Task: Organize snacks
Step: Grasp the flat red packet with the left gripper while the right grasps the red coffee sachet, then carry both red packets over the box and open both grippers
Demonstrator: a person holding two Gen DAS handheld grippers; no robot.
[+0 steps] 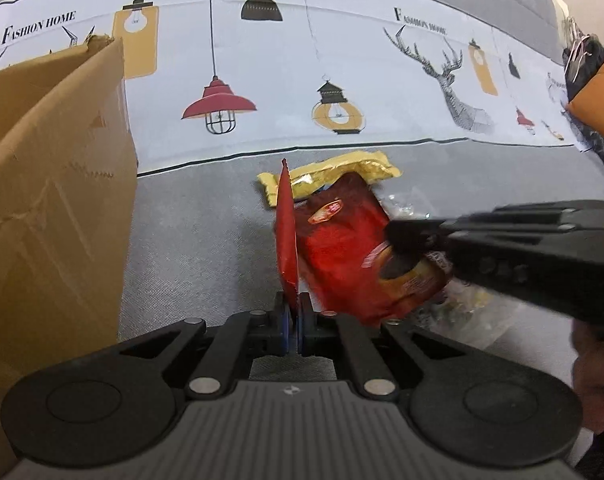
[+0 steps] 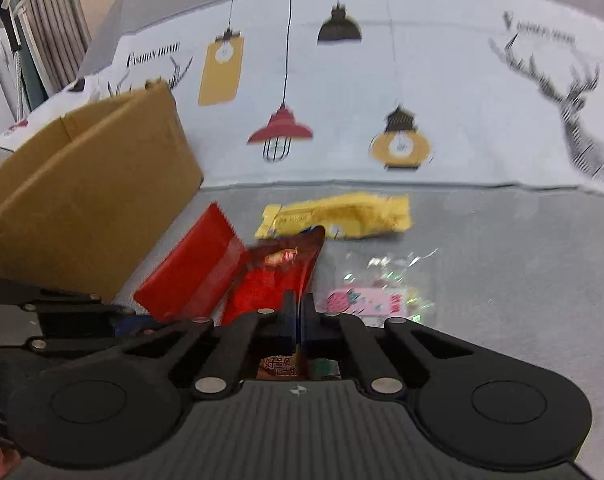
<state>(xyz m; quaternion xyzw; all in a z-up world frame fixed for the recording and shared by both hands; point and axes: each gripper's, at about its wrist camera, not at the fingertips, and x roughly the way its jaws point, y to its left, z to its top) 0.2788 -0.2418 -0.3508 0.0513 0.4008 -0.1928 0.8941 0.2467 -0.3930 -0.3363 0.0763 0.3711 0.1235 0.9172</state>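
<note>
Cardboard, brown and corrugated, forms the open box (image 1: 50, 184) at the far left, its flaps standing up; in the right wrist view the same box (image 2: 90, 196) sits on the grey fabric worktop (image 1: 206, 248) just left of the snack pile.

Next to the right, the left gripper (image 1: 293, 316) has its fingers pressed together on the bottom edge of a flat red sachet with serrated ends (image 1: 286, 236), which stands upright and edge-on straight ahead of the fingertips. In the right wrist view this sachet (image 2: 194, 268) shows its broad face, tilted, with the left gripper's black linkage below it.

Just right of the sachet lies a larger glossy red snack bag (image 1: 341, 256), overlapping a crinkled yellow foil packet (image 1: 341, 172) behind it. The right gripper (image 2: 298, 312) is nearly shut, its fingers pinching the near edge of the red bag (image 2: 278, 280); in the left wrist view the right gripper (image 1: 405, 236) comes in from the right over the bag's lower part.

Further right, a clear plastic packet with a pink strawberry label (image 2: 365, 300) lies flat on the worktop, just beside the right fingers. The yellow packet (image 2: 337, 216) lies beyond it, near the printed lamp-and-deer cloth (image 2: 441, 100).
</note>
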